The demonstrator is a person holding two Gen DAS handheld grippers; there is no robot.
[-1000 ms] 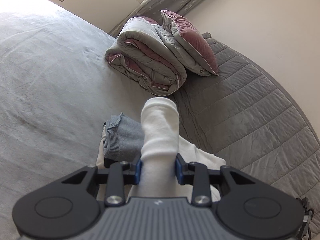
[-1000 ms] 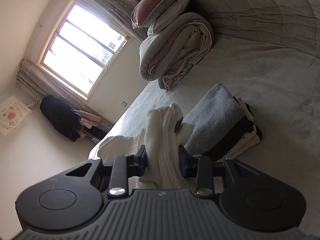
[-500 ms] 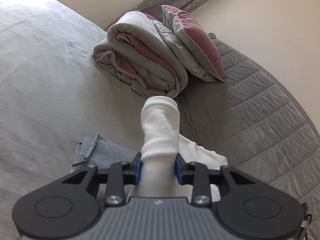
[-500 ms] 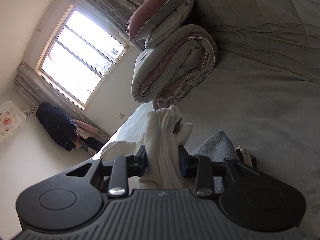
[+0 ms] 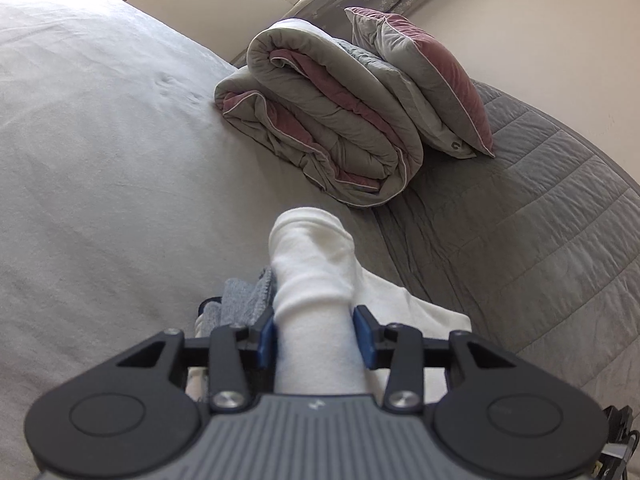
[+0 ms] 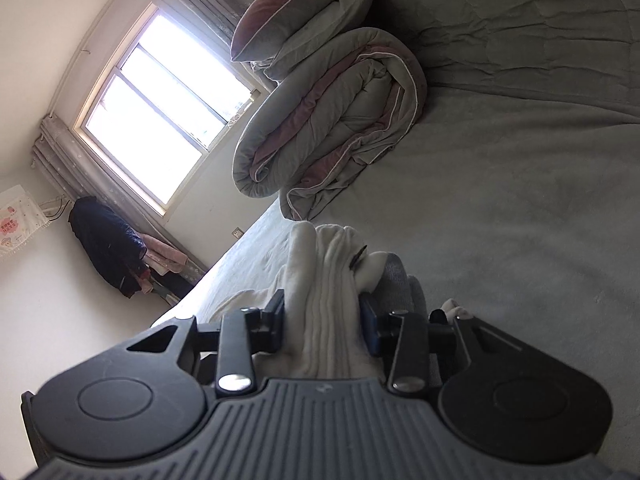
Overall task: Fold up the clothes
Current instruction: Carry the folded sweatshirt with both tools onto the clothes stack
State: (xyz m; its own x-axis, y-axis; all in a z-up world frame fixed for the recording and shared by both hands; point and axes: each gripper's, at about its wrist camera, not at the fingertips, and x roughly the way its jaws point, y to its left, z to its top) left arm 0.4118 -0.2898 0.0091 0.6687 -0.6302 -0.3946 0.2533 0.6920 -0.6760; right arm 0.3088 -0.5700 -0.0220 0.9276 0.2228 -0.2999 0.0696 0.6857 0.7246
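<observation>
Holding the folded white garment [image 5: 316,280] in both claws, its long axis spanning them. Left gripper [image 5: 315,336] and right gripper [image 6: 322,320]: jaws opening, cloth between the pads. The stack of folded clothes [image 5: 244,300] lies directly beneath, mid-bed [image 5: 100,160], away from any edge. Both claws tilt slightly downward; release looks next.

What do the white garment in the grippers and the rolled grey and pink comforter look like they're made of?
White folded garment: apparently a soft, matte fleece or thick cotton knit; it bulges in rounded, fuzzy folds. The exact fibre is unclear.
Rolled grey and pink comforter: likely padded, smooth woven fabric with a faint sheen; it looks puffy, wrinkled, with white piping along its edge.
</observation>
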